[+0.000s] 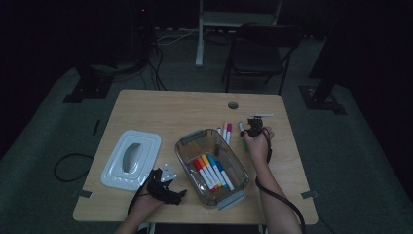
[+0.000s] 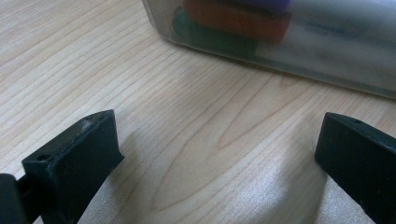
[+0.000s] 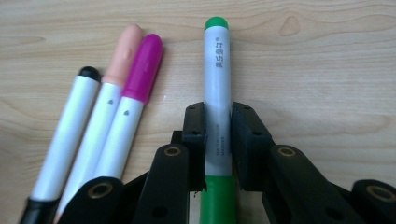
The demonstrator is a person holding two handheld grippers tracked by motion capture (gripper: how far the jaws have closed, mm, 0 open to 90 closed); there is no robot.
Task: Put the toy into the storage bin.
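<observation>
My right gripper (image 3: 218, 135) is shut on a green marker (image 3: 216, 70) that lies on the wooden table, its pads pressing the white barrel from both sides. In the high view this gripper (image 1: 253, 130) sits right of the clear plastic box (image 1: 187, 139), over the green marker (image 1: 242, 135). Left of it lie three more markers: black-capped (image 3: 70, 135), peach (image 3: 114, 70) and magenta (image 3: 140, 74). Several coloured markers (image 1: 212, 171) lie in the box. My left gripper (image 2: 215, 154) stands open over bare wood, facing the box wall (image 2: 327, 56); it rests near the front edge (image 1: 168, 187).
A white lid (image 1: 131, 158) lies on the table left of the box, just behind the left hand. A white marker (image 1: 261, 115) lies apart at the back right, near a round hole (image 1: 233, 105) in the tabletop. A dark chair (image 1: 258, 48) stands behind the table.
</observation>
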